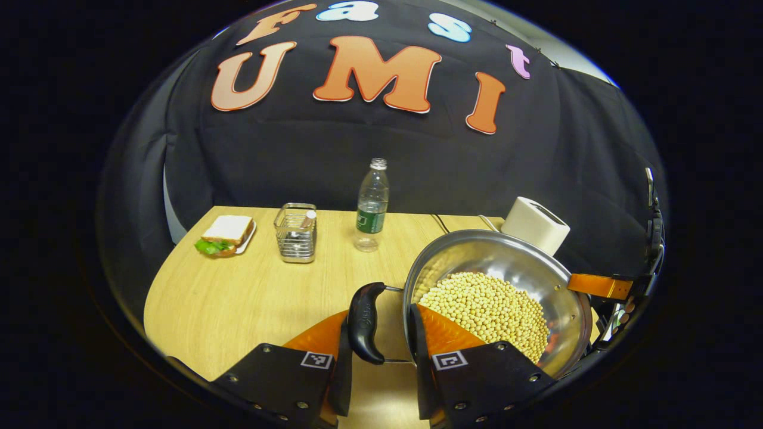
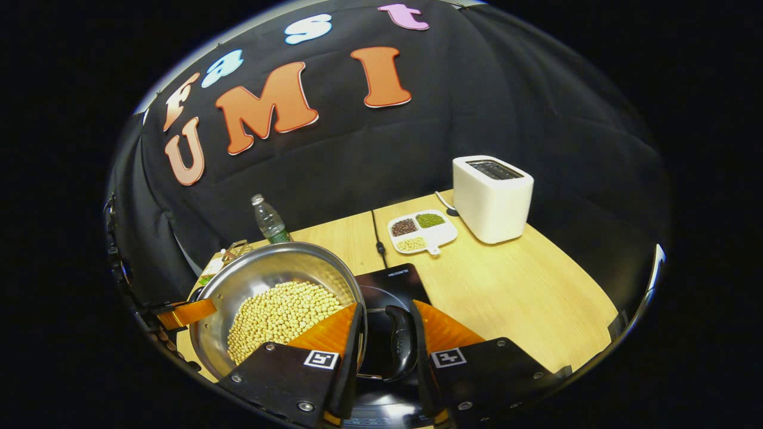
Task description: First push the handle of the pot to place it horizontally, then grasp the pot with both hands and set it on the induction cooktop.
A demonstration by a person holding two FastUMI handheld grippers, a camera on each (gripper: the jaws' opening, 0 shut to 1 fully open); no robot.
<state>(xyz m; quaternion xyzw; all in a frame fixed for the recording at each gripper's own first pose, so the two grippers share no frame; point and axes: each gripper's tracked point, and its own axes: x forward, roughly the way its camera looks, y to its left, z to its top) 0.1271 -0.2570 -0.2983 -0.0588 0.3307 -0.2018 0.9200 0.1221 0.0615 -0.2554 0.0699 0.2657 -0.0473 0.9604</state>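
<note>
Left gripper view: left gripper (image 1: pixel 381 333), fingers set either side of the pot's black side handle (image 1: pixel 366 322); the left finger touches it, the right finger lies against the pot wall, so a firm clamp cannot be told. Pot (image 1: pixel 506 262), steel, tilted, part-filled with pale beans (image 1: pixel 489 310). Far side of pot: tip of the other gripper (image 1: pixel 599 286) at the rim. Table (image 1: pixel 238 298), light wood. On it, toward the back: sandwich on a plate (image 1: pixel 226 234), wire basket (image 1: pixel 296 233), water bottle (image 1: pixel 372 202) (upright, cap off), toaster (image 1: pixel 534 223) behind the pot.

Right gripper view: right gripper (image 2: pixel 386 342), fingers flanking the pot's other handle (image 2: pixel 400 348), narrow gap, contact on both sides unclear. The pot sits at the left, its right handle over the induction cooktop (image 2: pixel 390 283). Behind the cooktop: divided dish (image 2: pixel 422 232) with three sorts of grain, beside the toaster.
</note>
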